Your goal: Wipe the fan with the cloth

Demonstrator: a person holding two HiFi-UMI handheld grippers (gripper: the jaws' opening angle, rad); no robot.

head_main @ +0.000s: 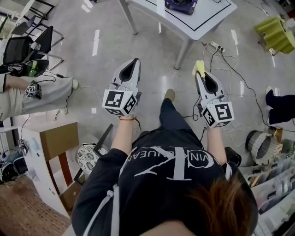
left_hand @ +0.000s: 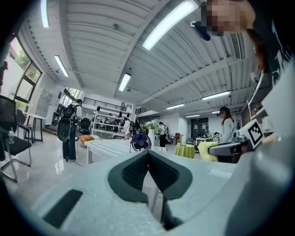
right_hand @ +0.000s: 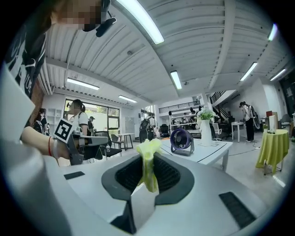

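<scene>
A small dark purple fan (right_hand: 181,140) stands on a white table (right_hand: 209,150) some way ahead; its top shows at the upper edge of the head view as the fan (head_main: 181,4). In the left gripper view the fan (left_hand: 140,142) looks small and distant. My right gripper (head_main: 199,70) is shut on a yellow-green cloth (right_hand: 148,162), which sticks out past the jaw tips as the cloth (head_main: 200,68). My left gripper (head_main: 134,62) is shut with nothing in it. Both point level toward the table, well short of it.
The white table (head_main: 193,27) has metal legs and a power strip (head_main: 216,46) with cables on the floor beside it. A yellow-green draped table (head_main: 275,33) stands at right. Chairs (head_main: 27,46) and a seated person are at left; a wooden crate (head_main: 57,147) sits near left.
</scene>
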